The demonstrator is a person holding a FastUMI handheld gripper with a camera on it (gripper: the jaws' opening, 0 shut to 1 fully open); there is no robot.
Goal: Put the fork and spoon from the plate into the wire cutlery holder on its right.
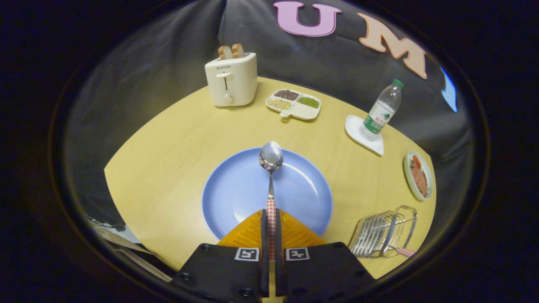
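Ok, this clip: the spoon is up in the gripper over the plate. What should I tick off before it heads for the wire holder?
1. Grip: gripper fingers closed on the spoon's checked handle, one each side: ok.
2. Spoon lifted off the blue plate: cannot tell; the bowl shows above the plate's far rim.
3. Spoon in line with the fingers, bowl pointing ahead: ok.
4. Wire cutlery holder on the table to the plate's right, lying on its side: ok.
5. Fork: a checked handle pokes out by the holder; likely already in, cannot tell for sure.
6. Path from plate to holder: bare table: ok.
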